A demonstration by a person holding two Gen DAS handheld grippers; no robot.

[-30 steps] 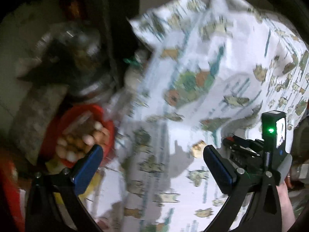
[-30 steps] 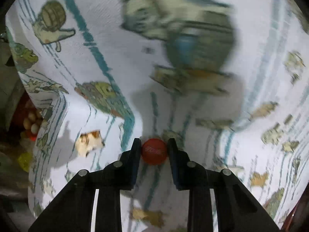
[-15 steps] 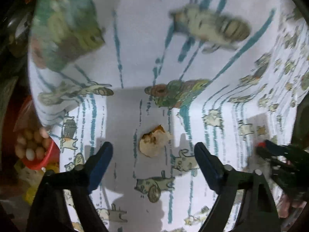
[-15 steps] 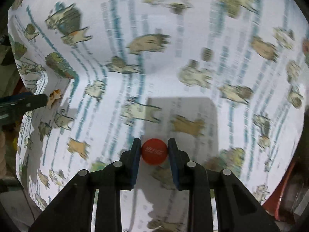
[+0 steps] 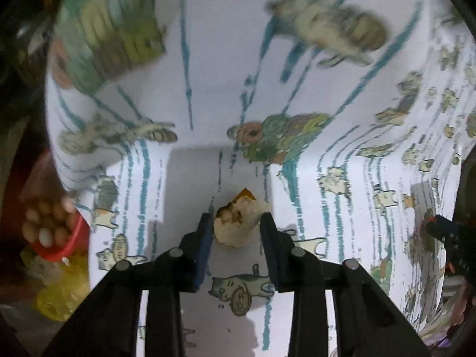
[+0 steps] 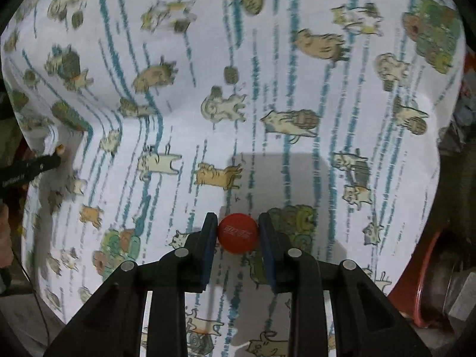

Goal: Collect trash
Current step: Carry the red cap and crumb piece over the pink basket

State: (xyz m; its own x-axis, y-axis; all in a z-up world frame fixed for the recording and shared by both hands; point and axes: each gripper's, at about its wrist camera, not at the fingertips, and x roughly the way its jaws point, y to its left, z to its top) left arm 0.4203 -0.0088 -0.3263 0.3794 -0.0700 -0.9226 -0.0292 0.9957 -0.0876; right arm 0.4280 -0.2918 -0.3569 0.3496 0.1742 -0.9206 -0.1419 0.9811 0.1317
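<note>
A pale scrap of peel or bread with a burnt orange edge [image 5: 238, 221] lies on the cat-print tablecloth [image 5: 267, 74]. My left gripper [image 5: 238, 226] has closed around it, both blue pads touching its sides. My right gripper [image 6: 237, 232] is shut on a red bottle cap [image 6: 237, 236] with white lettering and holds it over the same cloth [image 6: 267, 89]. The left gripper's finger and the scrap show small at the left edge of the right wrist view [image 6: 56, 154]. The right gripper shows at the right edge of the left wrist view [image 5: 446, 232].
A red bowl of small eggs or nuts [image 5: 50, 232] and a yellow bag [image 5: 59, 291] sit off the cloth's left edge. A red-rimmed container [image 6: 416, 282] stands right of the cloth. Dark clutter surrounds the table.
My left gripper moved over the cloth to the scrap and its jaws closed from wide open onto it. My right gripper kept the red cap and shifted across the cloth.
</note>
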